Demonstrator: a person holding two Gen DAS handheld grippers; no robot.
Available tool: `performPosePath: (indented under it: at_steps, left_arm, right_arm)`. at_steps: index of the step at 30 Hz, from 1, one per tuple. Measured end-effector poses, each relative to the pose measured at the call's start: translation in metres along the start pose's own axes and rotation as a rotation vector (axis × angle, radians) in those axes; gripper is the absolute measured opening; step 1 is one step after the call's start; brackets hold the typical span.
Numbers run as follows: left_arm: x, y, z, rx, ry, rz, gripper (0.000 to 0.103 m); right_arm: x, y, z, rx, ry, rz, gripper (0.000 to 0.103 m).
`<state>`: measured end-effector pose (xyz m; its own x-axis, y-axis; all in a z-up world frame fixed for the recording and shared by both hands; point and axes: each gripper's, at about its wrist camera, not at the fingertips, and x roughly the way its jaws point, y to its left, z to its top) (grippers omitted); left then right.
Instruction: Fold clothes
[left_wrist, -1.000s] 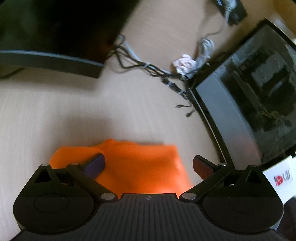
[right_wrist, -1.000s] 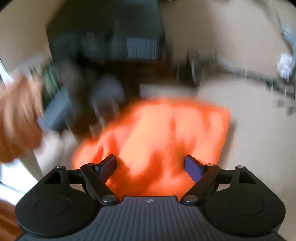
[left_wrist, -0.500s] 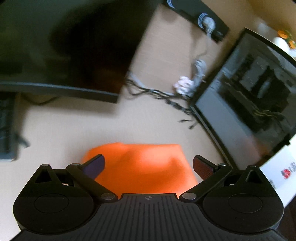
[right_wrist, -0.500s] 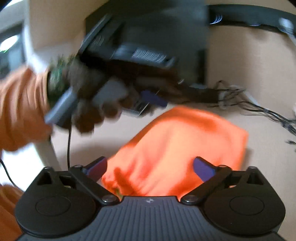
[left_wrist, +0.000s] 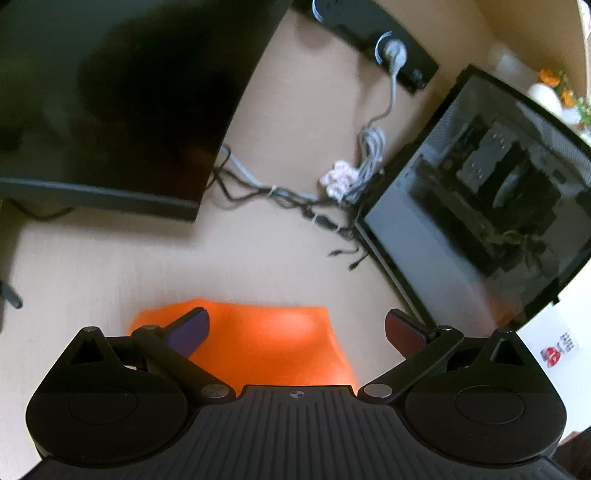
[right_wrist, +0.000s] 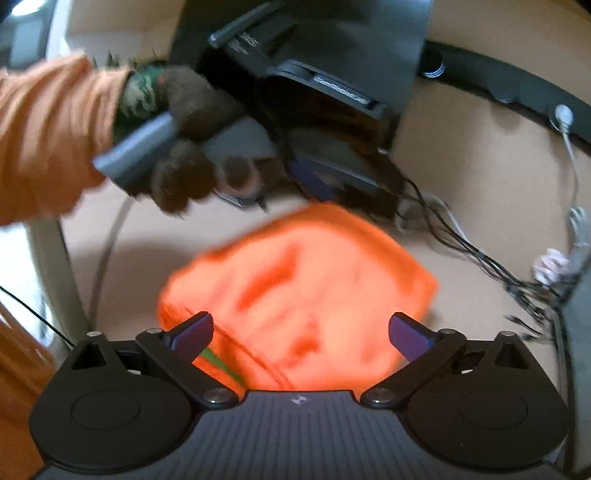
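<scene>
Garment: one bright orange, soft fleece-like cloth (left_wrist: 266, 343), lying in a compact, roughly rectangular bundle on the pale wood-grain desk (left_wrist: 110, 258). We judge the fold nearly finished, with only a check and tidy-up left.

Left tongs (left_wrist: 295, 328): spread wide, holding nothing. In the left view the cloth sits just ahead of and below them, its left part behind the left pad and its right edge stopping short of the right pad. We cannot tell whether the pad touches the fabric.

Right tongs (right_wrist: 301, 330): also spread wide and empty. In the right view the bundle lies between and ahead of the two pads, with a seamed edge and a thin green strip (right_wrist: 221, 365) showing near the left pad. This view is motion-blurred, so we leave finer creases unlisted.

Gloved hand (right_wrist: 188, 147): dark knit glove and orange sleeve, gripping the grey handle of the left tool above the far left of the cloth.

Handling note: we would press any loose edge flat, keep the corners square and avoid dragging the top layer, since soft fabric of this kind probably slides open easily.

Surroundings: dark curved monitor (left_wrist: 110, 92), tangle of black and grey cables (left_wrist: 295, 192), glass-sided black computer case (left_wrist: 480, 192), all well apart from the cloth.
</scene>
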<state>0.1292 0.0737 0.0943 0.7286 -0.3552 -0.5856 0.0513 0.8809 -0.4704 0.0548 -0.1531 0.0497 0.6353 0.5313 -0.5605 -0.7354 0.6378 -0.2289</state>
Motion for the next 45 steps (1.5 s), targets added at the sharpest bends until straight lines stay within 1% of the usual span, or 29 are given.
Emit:
performPosePath:
  at_steps: [1, 2, 3, 4, 5, 6, 8, 10, 11, 13, 15, 17, 19, 20, 22, 23, 24, 26, 29, 30, 31, 33, 34, 36, 37, 38, 39, 42, 45]
  left_arm:
    - [0.004, 0.002, -0.001, -0.002, 0.013, 0.003, 0.103]
    - [0.009, 0.007, -0.003, -0.016, 0.029, 0.014, 0.103]
    - [0.014, 0.012, -0.006, -0.030, 0.044, 0.025, 0.103]
    - [0.015, 0.016, -0.008, -0.035, 0.044, 0.031, 0.103]
    - [0.016, 0.020, -0.010, -0.040, 0.045, 0.036, 0.103]
    - [0.017, 0.024, -0.012, -0.045, 0.045, 0.041, 0.103]
    - [0.015, 0.030, -0.012, -0.054, 0.043, 0.049, 0.103]
    - [0.013, 0.037, -0.011, -0.079, 0.040, 0.050, 0.103]
    - [0.012, 0.041, -0.011, -0.097, 0.038, 0.043, 0.103]
    - [0.011, 0.045, -0.011, -0.115, 0.037, 0.032, 0.103]
    - [0.010, 0.046, -0.012, -0.112, 0.038, 0.035, 0.103]
    - [0.009, 0.045, -0.014, -0.104, 0.036, 0.032, 0.103]
    - [-0.001, 0.040, -0.013, -0.097, 0.022, 0.026, 0.103]
    - [-0.008, 0.037, -0.013, -0.093, 0.014, 0.030, 0.103]
    - [-0.028, 0.027, -0.015, -0.060, -0.013, 0.079, 0.103]
    - [-0.040, 0.024, -0.018, -0.030, -0.030, 0.105, 0.103]
    - [-0.051, 0.019, -0.025, 0.003, -0.041, 0.120, 0.103]
    - [-0.072, 0.009, -0.039, 0.068, -0.060, 0.150, 0.103]
    - [-0.078, 0.004, -0.067, 0.079, 0.017, 0.123, 0.103]
    - [-0.075, 0.002, -0.077, 0.079, 0.047, 0.127, 0.103]
    - [-0.072, 0.000, -0.083, 0.082, 0.062, 0.144, 0.103]
    - [-0.066, -0.003, -0.097, 0.088, 0.092, 0.179, 0.103]
    - [-0.063, -0.004, -0.103, 0.090, 0.106, 0.196, 0.103]
    - [-0.062, -0.002, -0.106, 0.059, 0.100, 0.201, 0.103]
    - [-0.062, -0.001, -0.107, 0.045, 0.098, 0.203, 0.103]
    - [-0.062, -0.002, -0.108, 0.050, 0.100, 0.208, 0.103]
    - [-0.062, -0.003, -0.108, 0.055, 0.102, 0.213, 0.103]
    - [-0.059, -0.004, -0.108, 0.064, 0.101, 0.235, 0.103]
    - [-0.057, -0.003, -0.107, 0.060, 0.099, 0.236, 0.103]
  right_arm:
    - [0.005, 0.004, -0.005, -0.040, 0.026, -0.018, 0.095]
    - [0.011, 0.008, -0.010, -0.080, 0.052, -0.036, 0.090]
    - [0.015, 0.013, -0.014, -0.119, 0.070, -0.050, 0.074]
    - [0.017, 0.018, -0.014, -0.143, 0.070, -0.056, 0.064]
    - [0.016, 0.019, -0.011, -0.134, 0.055, -0.056, 0.051]
    - [0.013, 0.016, -0.006, -0.104, 0.030, -0.054, 0.046]
    - [0.002, 0.008, 0.010, -0.030, -0.038, -0.051, 0.041]
    - [-0.013, -0.002, 0.023, 0.043, -0.101, -0.029, 0.038]
    - [-0.016, -0.004, 0.025, 0.060, -0.105, -0.005, 0.038]
    - [-0.016, 0.002, 0.021, 0.067, -0.074, 0.051, 0.038]
    - [-0.007, 0.016, 0.006, 0.062, -0.010, 0.092, 0.038]
    - [0.008, 0.026, -0.010, 0.044, 0.072, 0.098, 0.039]
    - [0.012, 0.025, -0.016, 0.039, 0.107, 0.095, 0.040]
    - [0.008, 0.022, -0.016, 0.047, 0.106, 0.102, 0.040]
    - [-0.009, 0.008, -0.014, 0.087, 0.077, 0.137, 0.052]
    - [-0.019, -0.001, -0.013, 0.114, 0.052, 0.151, 0.064]
    - [-0.028, -0.010, -0.012, 0.146, 0.029, 0.156, 0.072]
    - [-0.040, -0.031, -0.009, 0.219, -0.014, 0.164, 0.078]
    - [-0.052, -0.061, -0.005, 0.313, -0.065, 0.151, 0.078]
    - [-0.050, -0.069, -0.005, 0.343, -0.068, 0.140, 0.078]
    - [-0.047, -0.076, -0.004, 0.375, -0.069, 0.133, 0.079]
    - [-0.035, -0.079, -0.009, 0.419, -0.046, 0.148, 0.086]
    - [-0.022, -0.073, -0.012, 0.404, -0.007, 0.154, 0.087]
    - [0.001, -0.058, -0.019, 0.361, 0.071, 0.156, 0.087]
    - [0.010, -0.049, -0.024, 0.311, 0.105, 0.131, 0.087]
    - [0.016, -0.045, -0.026, 0.280, 0.115, 0.117, 0.089]
    - [0.017, -0.045, -0.026, 0.281, 0.112, 0.116, 0.091]
    - [0.012, -0.049, -0.021, 0.281, 0.098, 0.123, 0.092]
    - [0.003, -0.058, -0.014, 0.296, 0.073, 0.145, 0.092]
